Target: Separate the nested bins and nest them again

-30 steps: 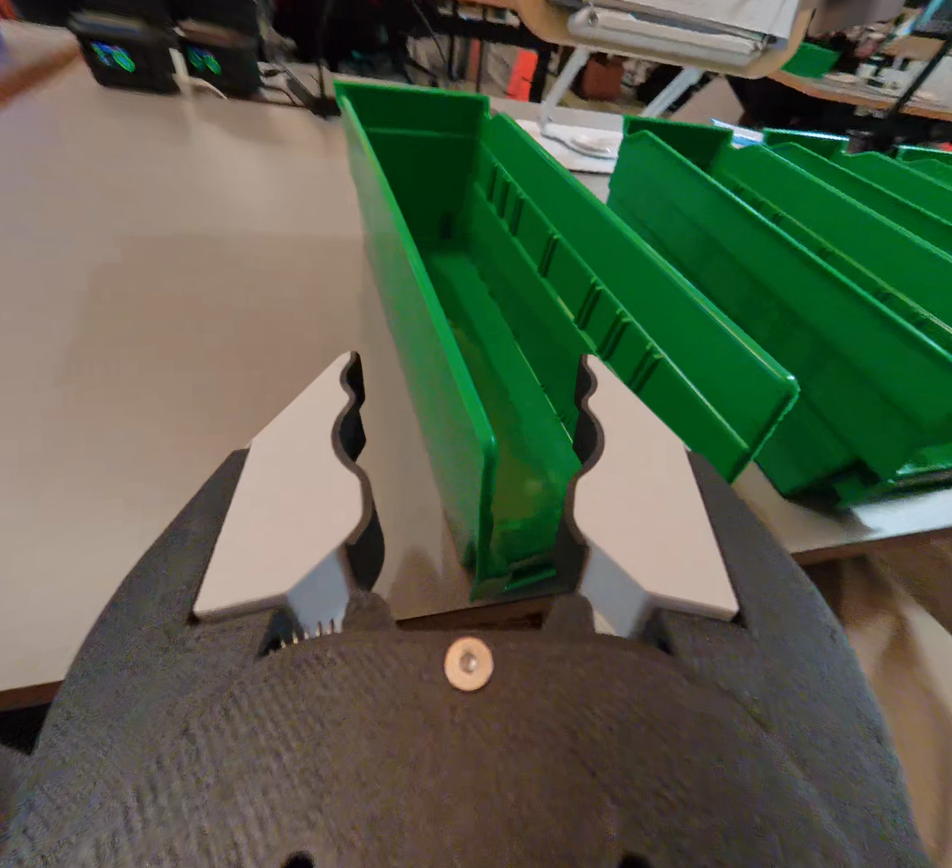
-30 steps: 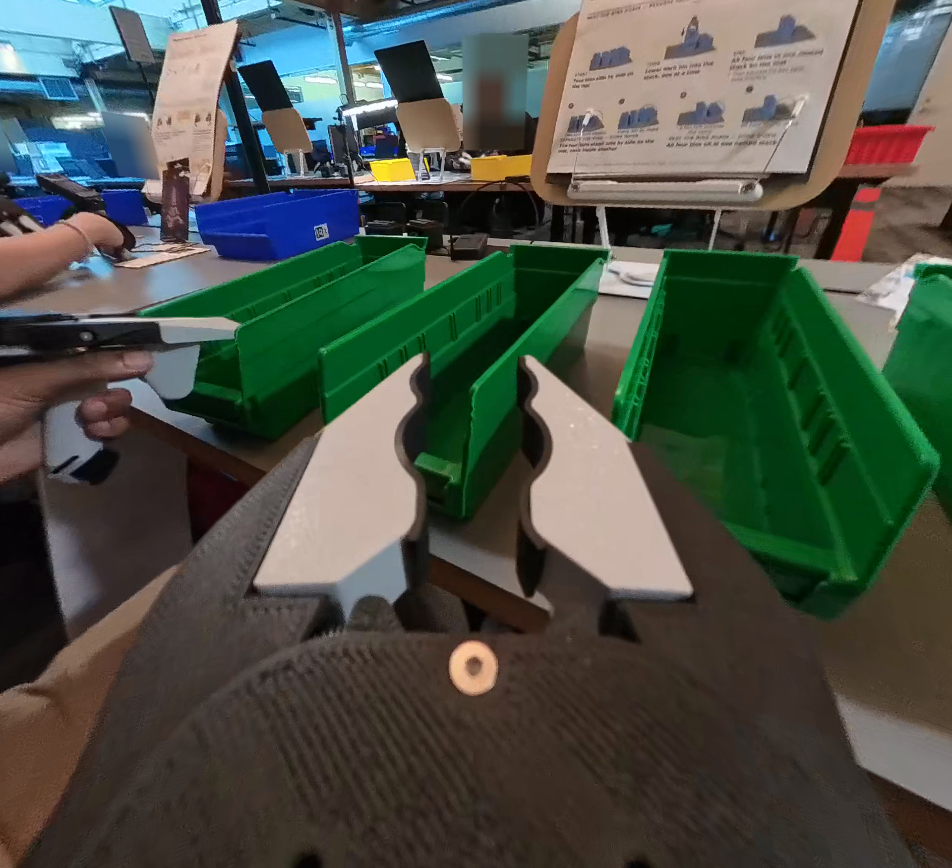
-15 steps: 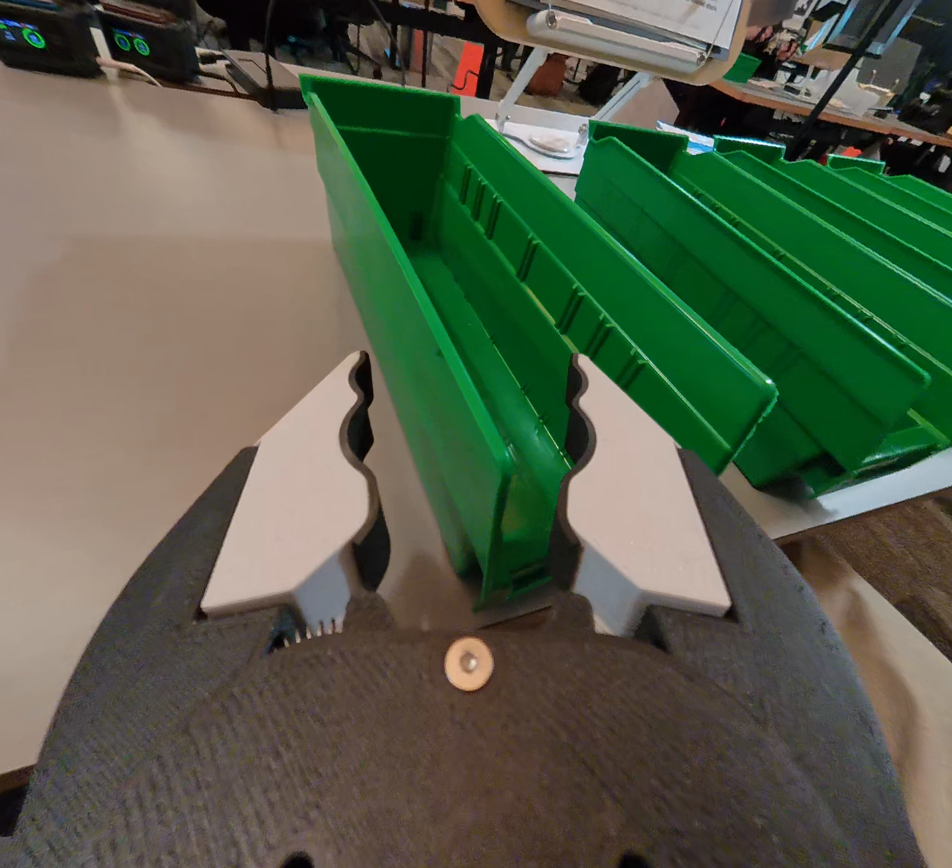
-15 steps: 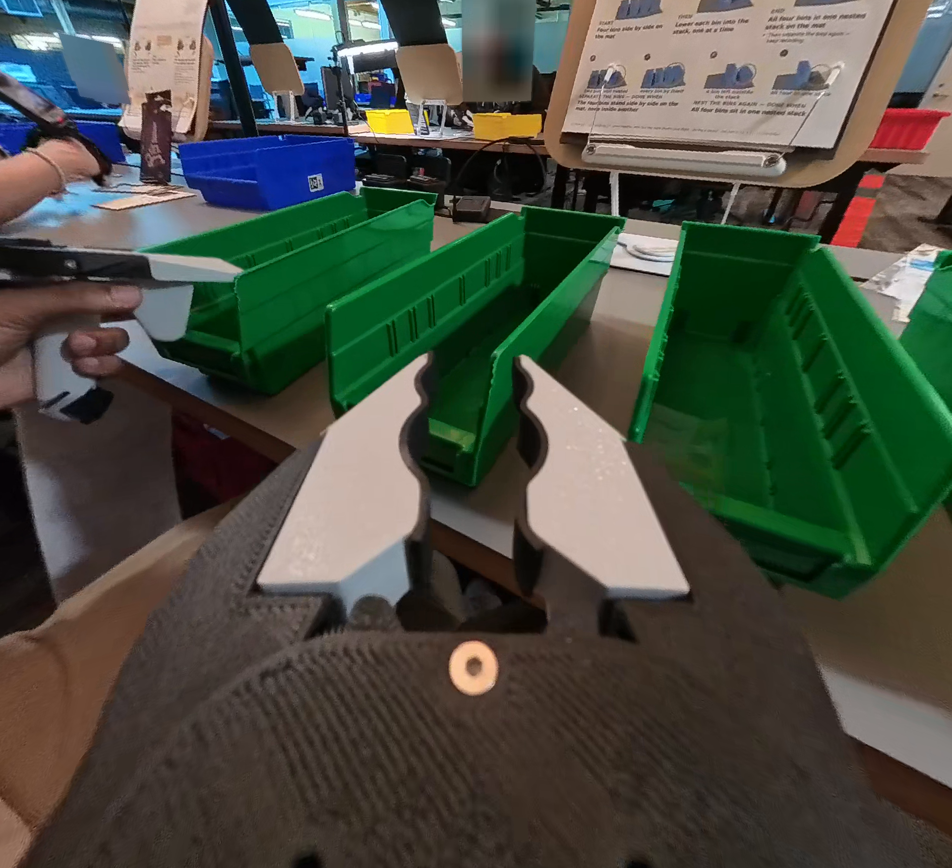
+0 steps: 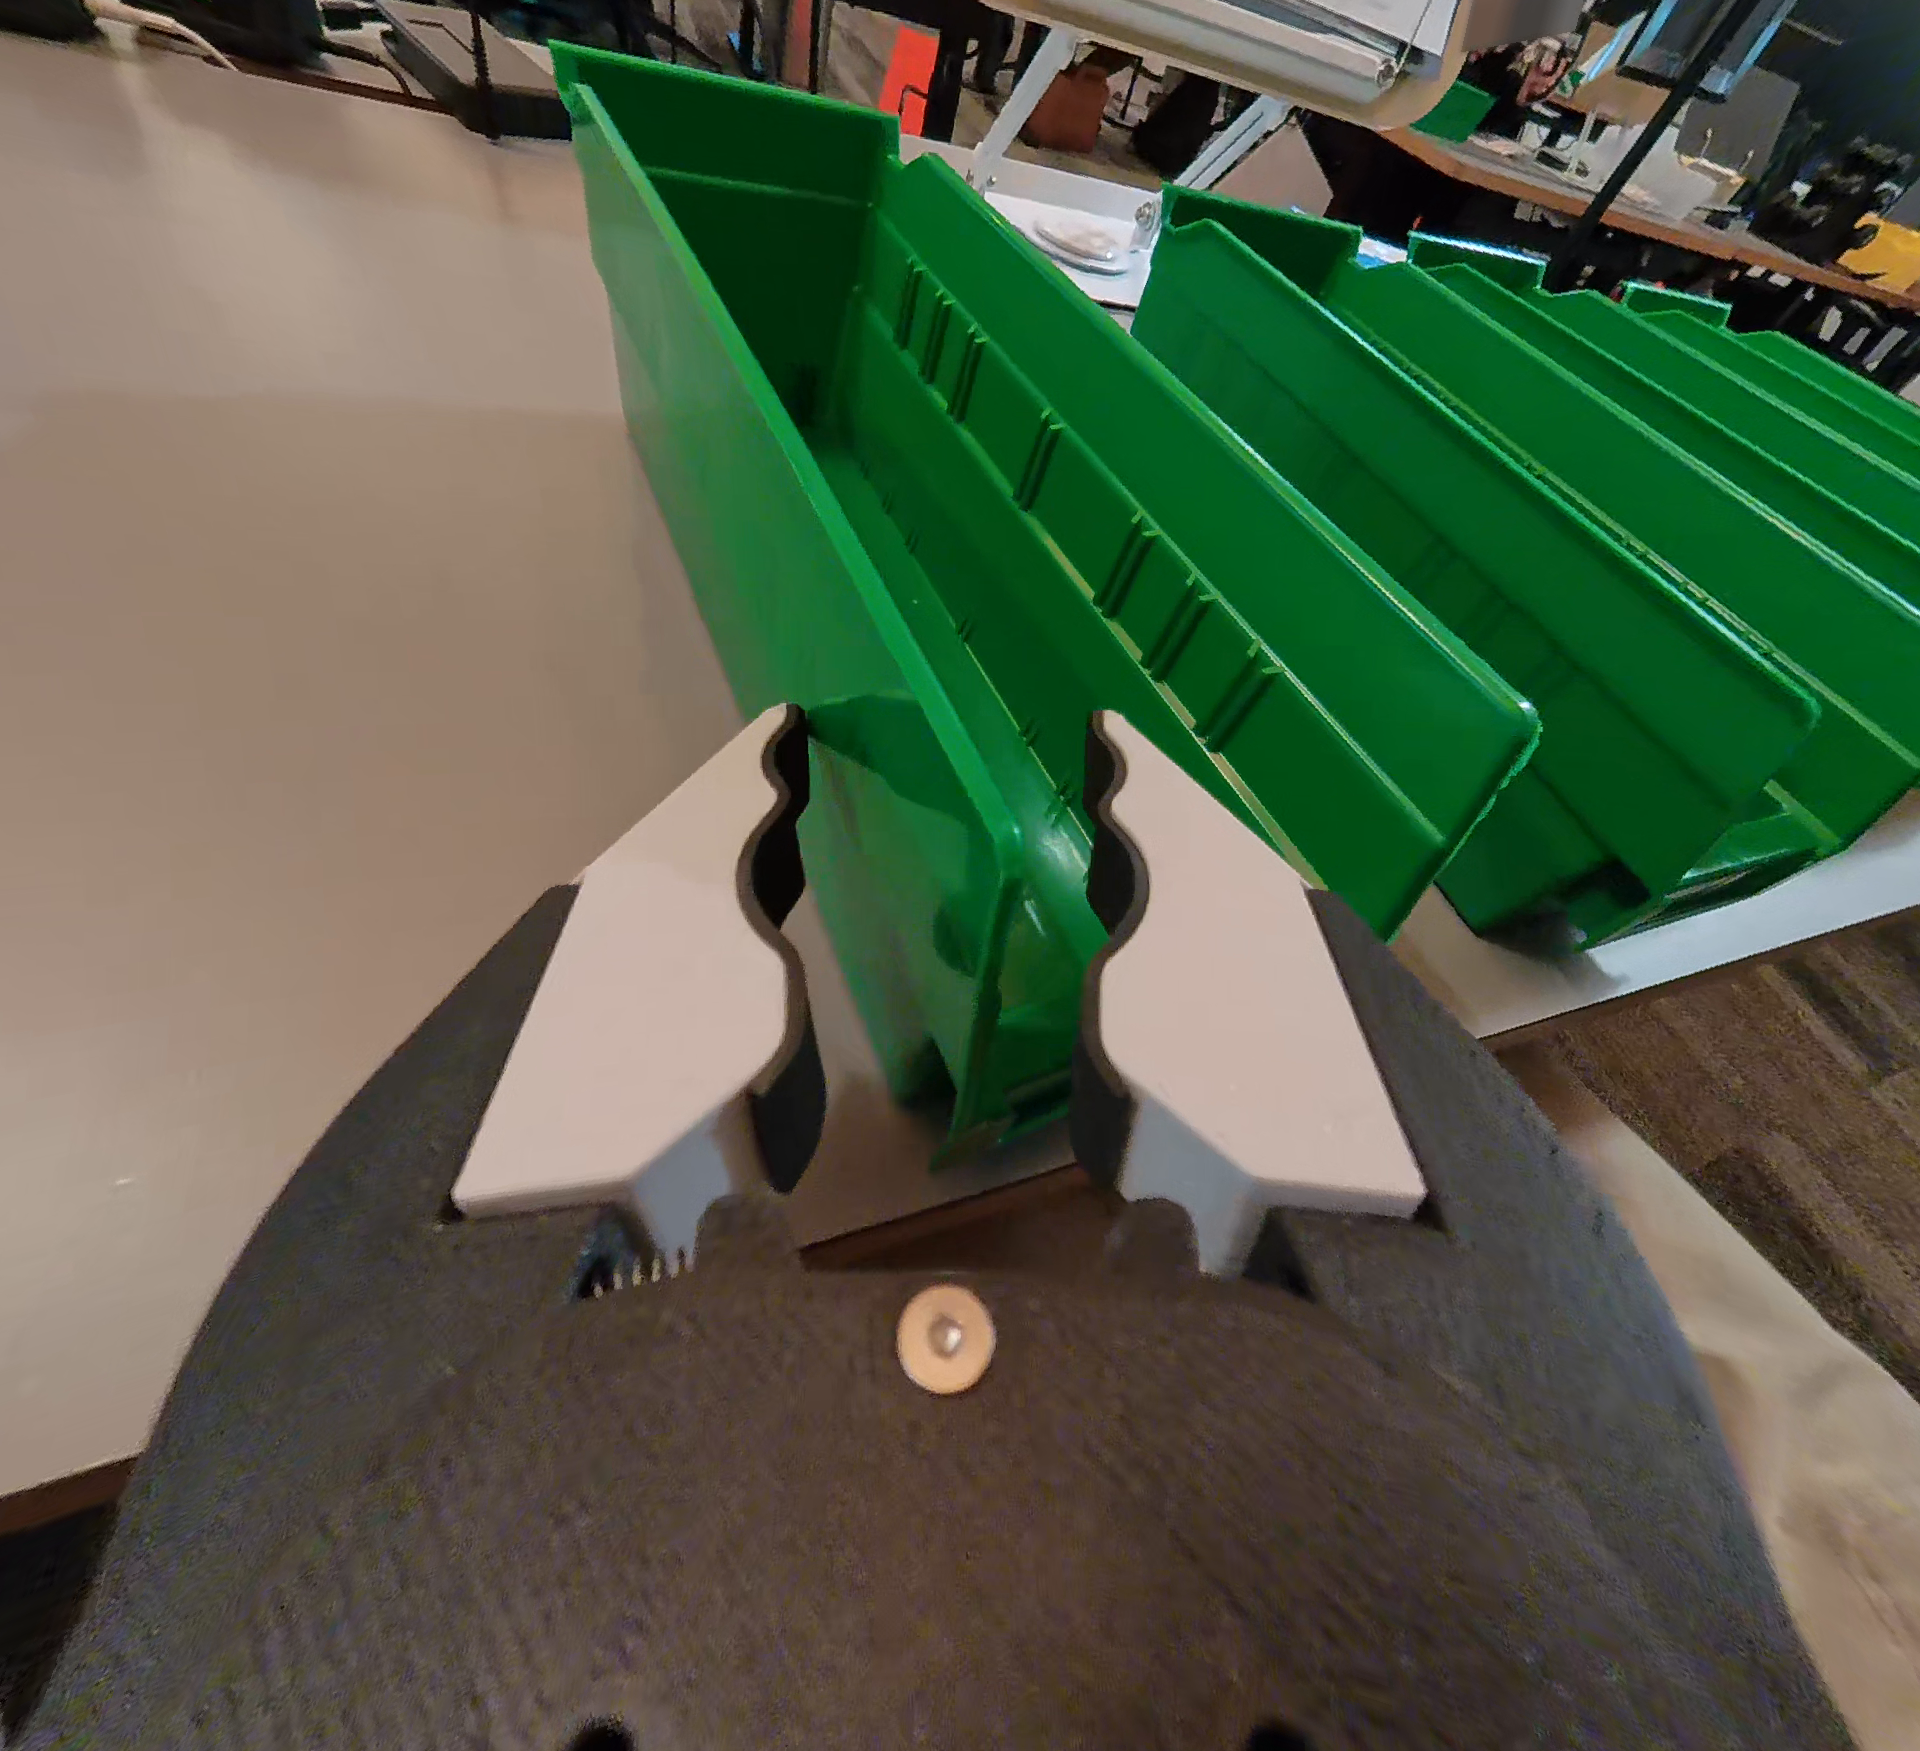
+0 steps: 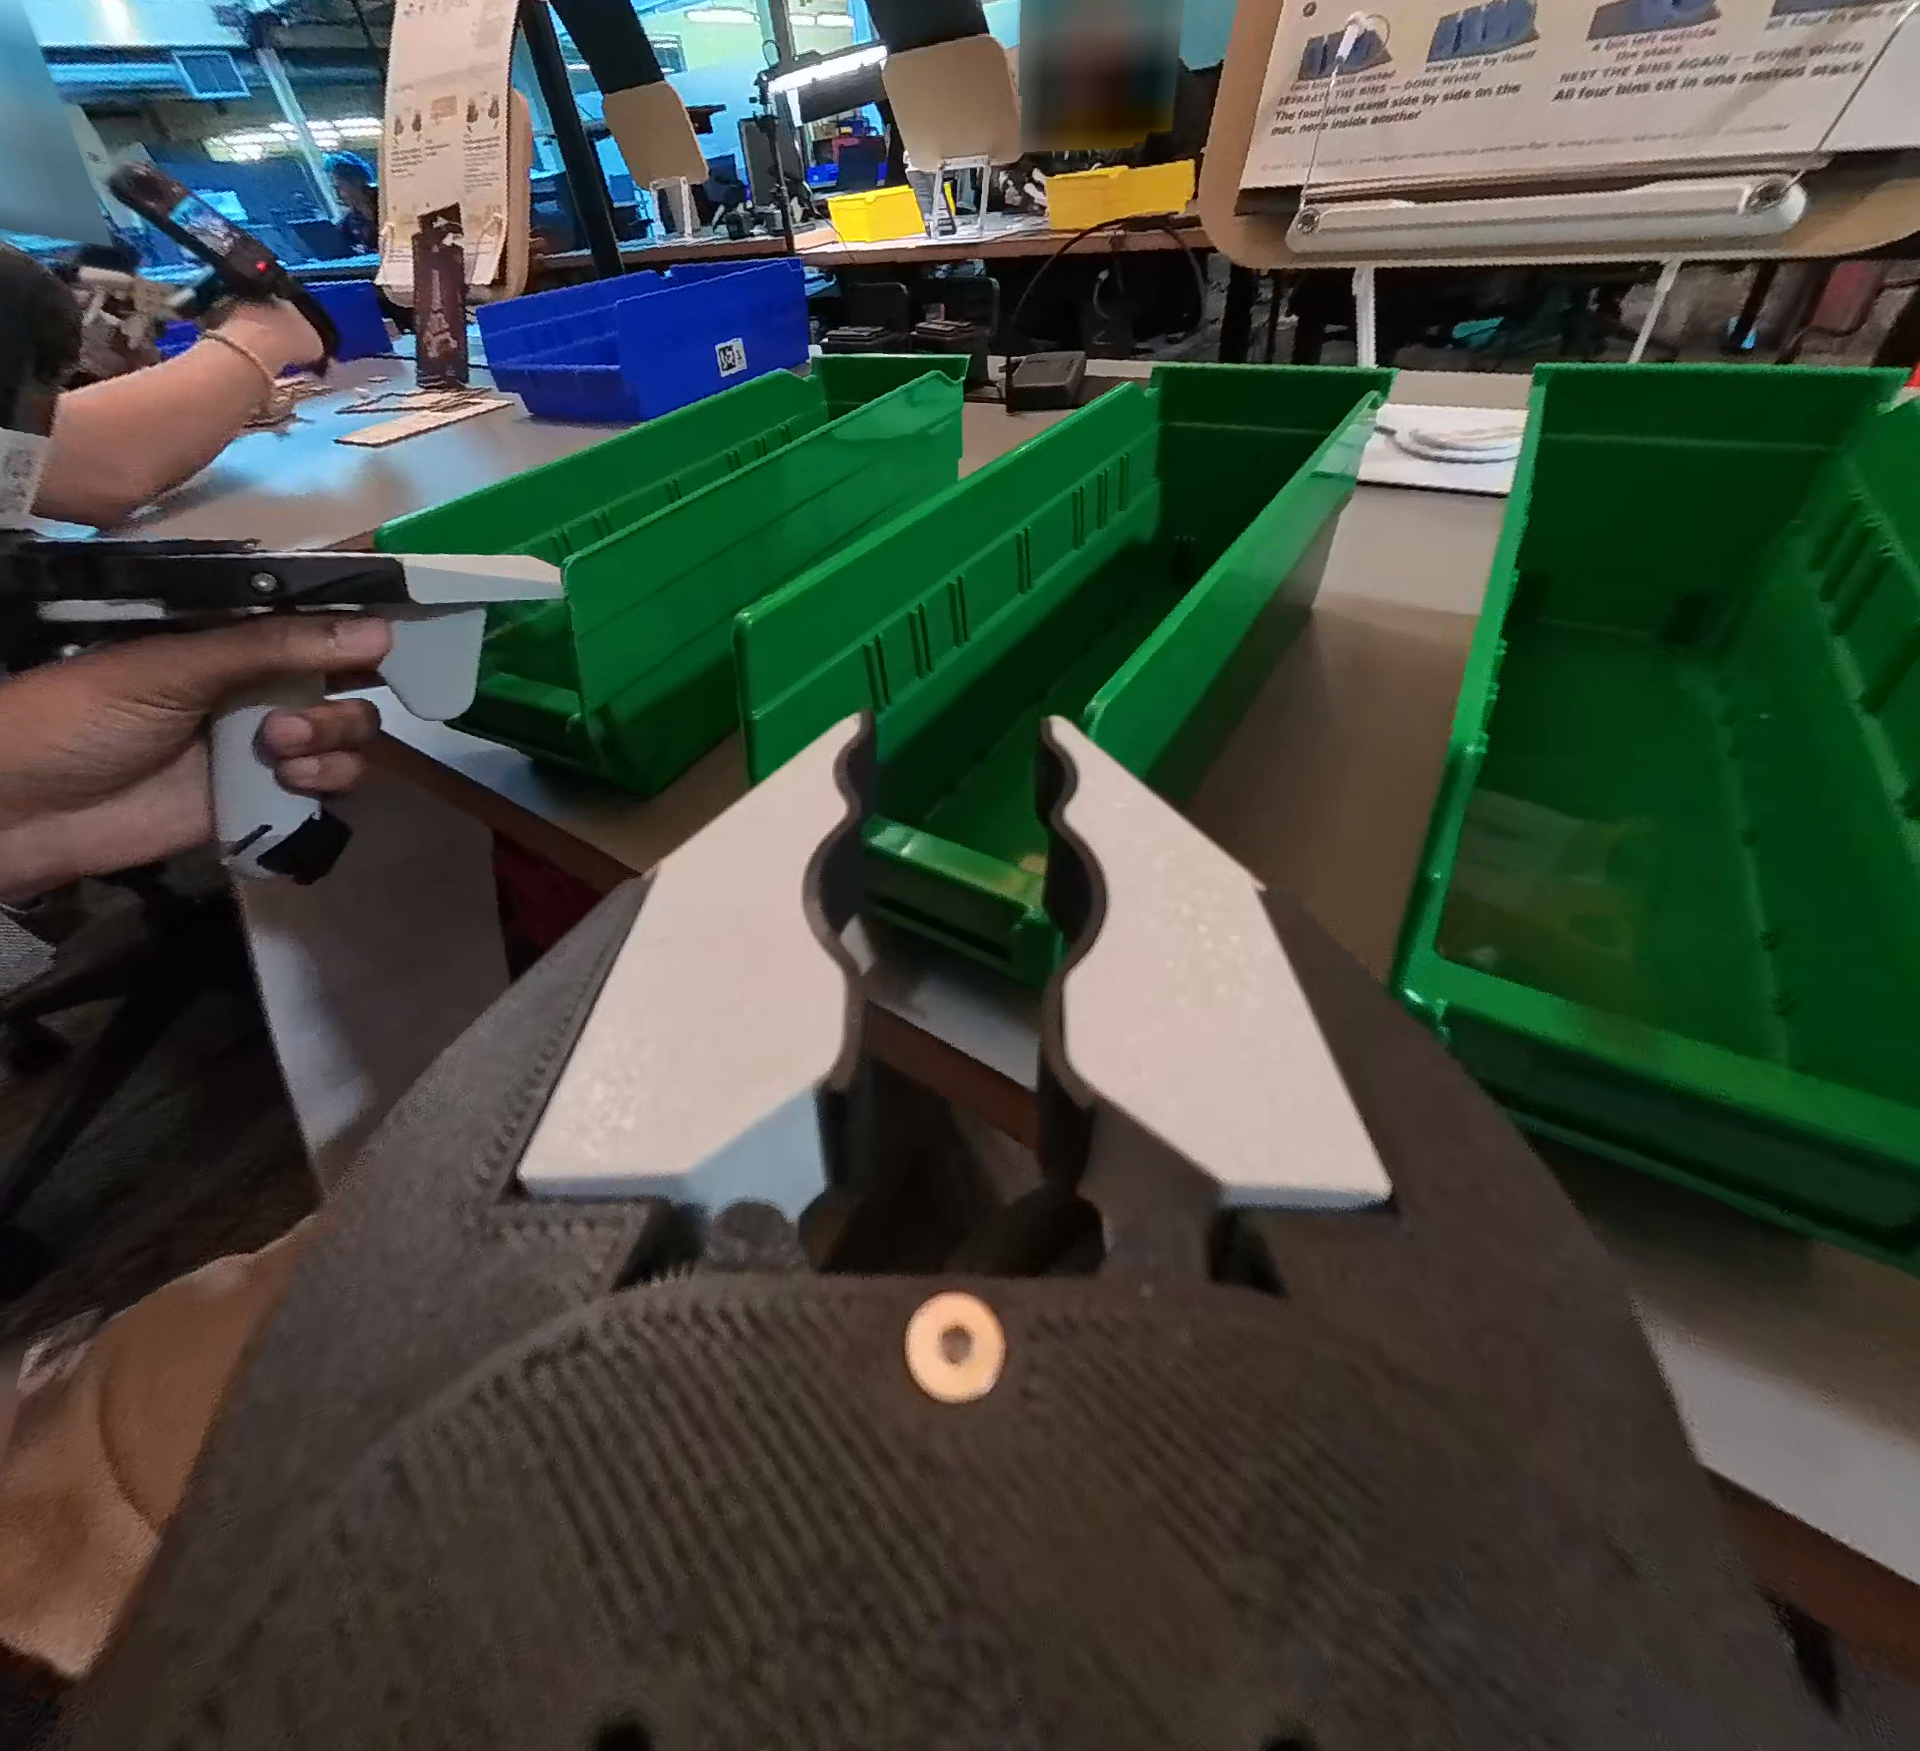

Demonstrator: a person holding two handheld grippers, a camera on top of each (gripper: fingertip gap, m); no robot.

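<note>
The left tongs (image 5: 940, 870) stand partly open around the near left wall of the leftmost green bin (image 5: 790, 496), at its front corner. One grey finger (image 5: 644, 974) sits outside that wall and the other finger (image 5: 1236, 1005) sits inside the bin. A sliver of table shows between the outer finger and the plastic, so they straddle the wall rather than pinch it; whether the inner finger touches it I cannot tell. From the right side the same tongs (image 6: 488, 579) show in a person's hand (image 6: 156, 714), their tip level with the bin's top edge at its near end.

That bin (image 6: 665, 558) rests on the grey table (image 5: 260, 558), close to the near edge. Just beside it on the right lies a second green bin (image 6: 1049, 600), and then a third green bin (image 6: 1662, 714) a little apart. All three stand side by side, open ends up, none inside another.

The right tongs (image 6: 956, 766) hang in the air off the table's near edge, in front of the second bin's short end. Their fingers are parted by a modest gap and hold nothing and touch nothing.

Behind the bins a clipboard stand (image 6: 1538, 143) carries a printed sheet, and a blue bin (image 6: 644, 340) sits farther back on the left.
</note>
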